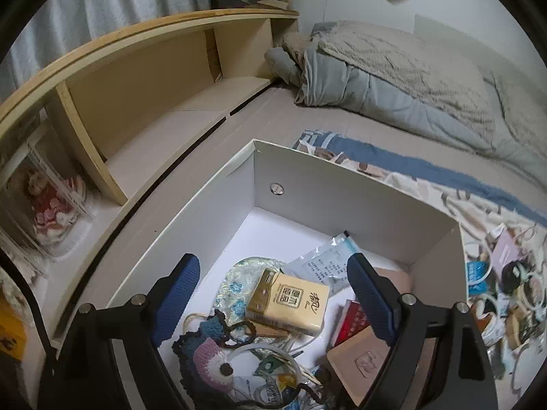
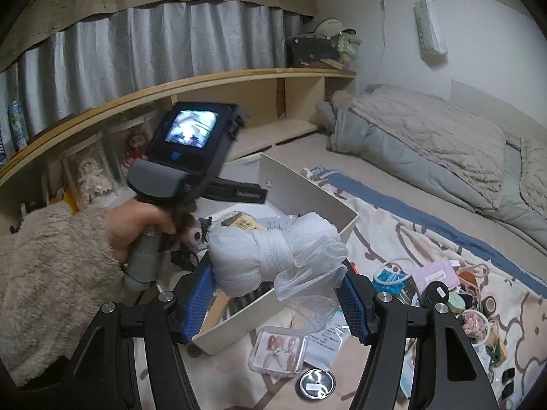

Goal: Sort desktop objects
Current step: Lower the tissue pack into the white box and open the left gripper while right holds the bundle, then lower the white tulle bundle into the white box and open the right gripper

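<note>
Tools: two, one per hand, each with two blue-padded fingers.
Left tool (image 1: 273, 294): jaws spread wide over the box, nothing pressed between the pads; the yellow tissue pack lies loose below the gap. In the right wrist view a hand (image 2: 136, 229) in a fuzzy cream sleeve grips its handle.
Right tool (image 2: 278, 294): jaws part-way open and clamped on one white mesh bundle (image 2: 273, 256), held just above the box's near wall.
Mesh bundle: white netting wound into a fat roll, one loose frill hanging off its right end.
Box (image 1: 342, 188): one, white, open-topped, sitting on the bed beside a patterned cloth (image 2: 393, 232).
Box contents: one yellow tissue pack (image 1: 289, 302) with printed characters, one clear printed sachet (image 1: 321, 263), one red booklet (image 1: 352, 317), one tan case (image 1: 359, 362), one crocheted piece (image 1: 208, 358) in blue, pink and white, one floral pouch (image 1: 236, 283); smaller bits at the near end too jumbled to count.
Outside the box: one clear tray of press-on nails (image 2: 278, 350), one round tin (image 2: 318, 382), a scatter of small items on the cloth to the right, not countable.
Background: one folded grey quilt (image 2: 427, 136), one wooden shelf unit (image 1: 143, 78).
</note>
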Tool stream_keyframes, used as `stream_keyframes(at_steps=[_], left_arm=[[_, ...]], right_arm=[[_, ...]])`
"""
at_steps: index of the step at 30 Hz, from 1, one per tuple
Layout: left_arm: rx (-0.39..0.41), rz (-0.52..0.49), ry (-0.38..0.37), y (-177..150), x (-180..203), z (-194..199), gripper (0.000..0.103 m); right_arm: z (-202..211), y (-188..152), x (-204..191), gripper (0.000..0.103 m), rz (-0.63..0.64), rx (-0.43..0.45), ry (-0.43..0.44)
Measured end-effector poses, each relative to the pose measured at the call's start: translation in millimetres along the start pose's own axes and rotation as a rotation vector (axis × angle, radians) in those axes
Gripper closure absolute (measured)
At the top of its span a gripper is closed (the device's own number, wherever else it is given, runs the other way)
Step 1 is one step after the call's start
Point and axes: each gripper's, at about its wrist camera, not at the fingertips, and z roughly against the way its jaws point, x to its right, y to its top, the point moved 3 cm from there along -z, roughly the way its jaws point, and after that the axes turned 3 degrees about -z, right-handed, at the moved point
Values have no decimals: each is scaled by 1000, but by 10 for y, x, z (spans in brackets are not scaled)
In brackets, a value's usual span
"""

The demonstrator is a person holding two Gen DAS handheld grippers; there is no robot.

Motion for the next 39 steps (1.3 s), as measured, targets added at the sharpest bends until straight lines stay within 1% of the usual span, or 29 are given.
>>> stream_keyframes(at_steps=[7,12,15,20,26,33,34,35,36,37,38,39], left_arm=[[41,9,-50,-56,-116,155,14],[95,-22,-54,-84,-204,316,14],[122,-33,-64,-99,-266,399,15],[143,-19,-97,-127,-374,496,15],[181,-25,-90,-132,-497,583,14],[189,5,-109,-146,-642,611,14],[189,13,-113,-147,-664,610,14],[186,22,-118,-150,-686,607,14],[183,28,-122,-155,-698,608,14],[180,37,-124,-159,-718,606,9],[181,48,-123,-162,-740,604,6],[186,59,-119,-167,-761,606,6]], right_arm=[[-308,-17,97,36,-9,-44,-40],[-565,23,145,36,-24,-65,-56],[-730,87,173,36,-57,-68,-56],[-1054,227,181,36,-89,-87,-70],[-1401,400,181,36,-126,-94,-79],[-1675,491,203,36,-168,-82,-102],[-1699,494,201,35,-168,-78,-111],[-1705,492,198,26,-168,-71,-119],[-1707,494,199,8,-172,-61,-125],[-1695,498,194,2,-177,-46,-124],[-1665,504,186,0,-182,-20,-121],[-1645,513,178,0,-181,-4,-118]])
